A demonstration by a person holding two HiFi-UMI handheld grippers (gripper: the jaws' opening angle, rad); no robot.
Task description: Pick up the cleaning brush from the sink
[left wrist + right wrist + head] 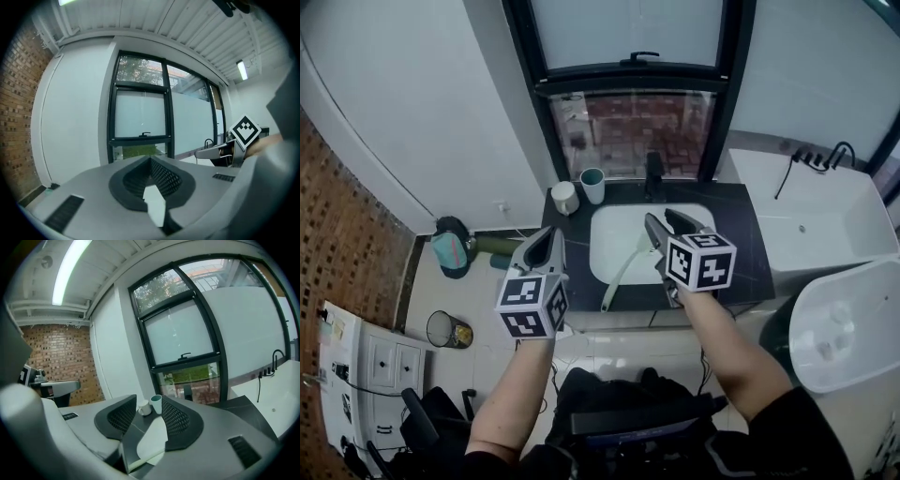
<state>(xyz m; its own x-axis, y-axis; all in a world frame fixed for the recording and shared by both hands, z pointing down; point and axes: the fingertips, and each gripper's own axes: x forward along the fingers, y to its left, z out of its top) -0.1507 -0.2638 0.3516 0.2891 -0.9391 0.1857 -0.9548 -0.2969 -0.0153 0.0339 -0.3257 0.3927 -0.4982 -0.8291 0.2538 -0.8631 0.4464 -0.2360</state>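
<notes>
In the sink (617, 228), cleaning brush (622, 273) lies diagonally.

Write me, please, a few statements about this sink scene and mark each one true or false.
1. The pale long-handled cleaning brush lies in the white sink basin. True.
2. The right gripper grips the brush. False: its jaws stand apart with nothing between them.
3. A white mug and a teal cup stand on the black countertop, left of the black faucet. True.
4. The left gripper's jaws are wide open. False: they are together.
</notes>
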